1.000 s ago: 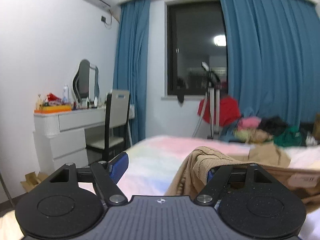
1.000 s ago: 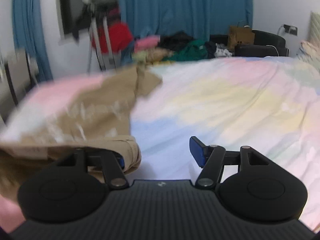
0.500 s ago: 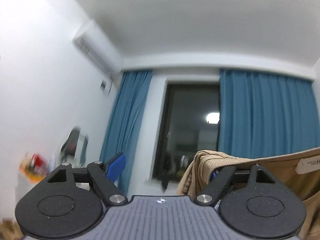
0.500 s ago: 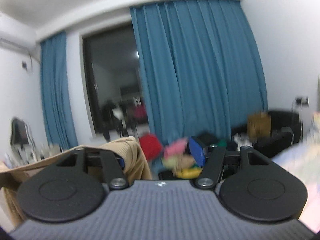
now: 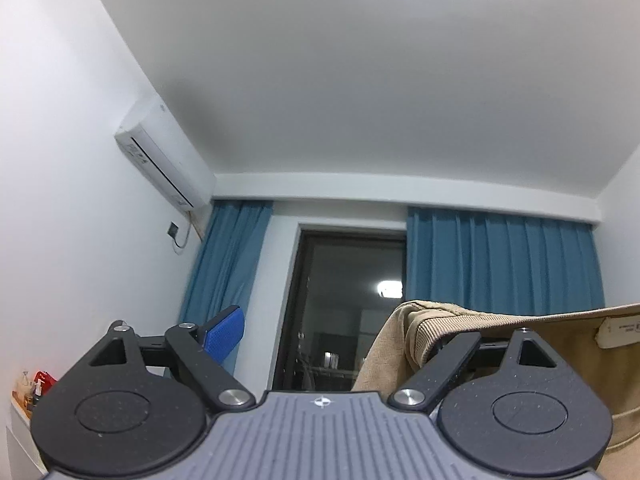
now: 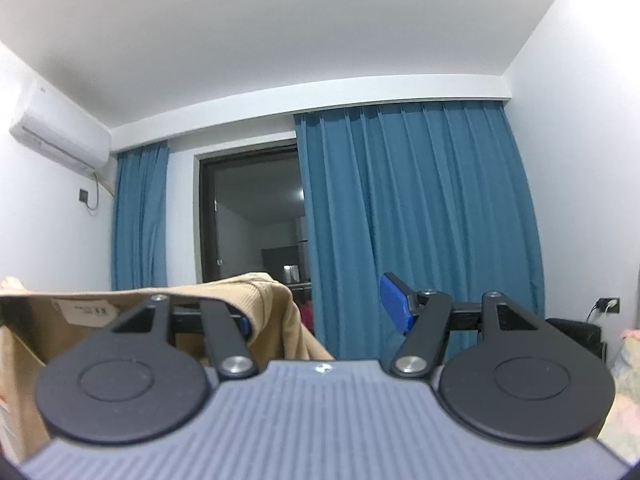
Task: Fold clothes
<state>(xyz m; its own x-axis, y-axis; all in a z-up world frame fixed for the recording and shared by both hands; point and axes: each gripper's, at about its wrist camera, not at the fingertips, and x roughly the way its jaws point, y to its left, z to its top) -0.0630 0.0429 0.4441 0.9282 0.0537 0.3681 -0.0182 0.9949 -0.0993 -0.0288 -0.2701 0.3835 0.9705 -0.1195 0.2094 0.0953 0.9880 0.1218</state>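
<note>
A tan corduroy garment [image 5: 400, 344] with a white label [image 5: 620, 330] hangs over the right finger of my left gripper [image 5: 324, 332]. That gripper's jaws stand wide apart, and its blue left pad [image 5: 224, 332] is bare. In the right wrist view the same garment [image 6: 260, 292] drapes over the left finger of my right gripper [image 6: 320, 316], whose right pad [image 6: 394, 308] is also bare. The cloth's top edge runs taut between the two grippers. Both point upward toward the window wall. The lower part of the garment is hidden below the grippers.
Ahead are a dark window [image 5: 344, 304] and blue curtains [image 6: 420, 220]. An air conditioner [image 5: 164, 160] sits high on the left wall. Small bottles [image 5: 36, 384] show at the lower left. A black object [image 6: 576, 332] and a wall socket [image 6: 608, 304] are at the right.
Both grippers have risen and tilted upward, so the bed and the clothes pile have dropped out of view. The tan garment came up off the bed with them, still hooked on one finger of each.
</note>
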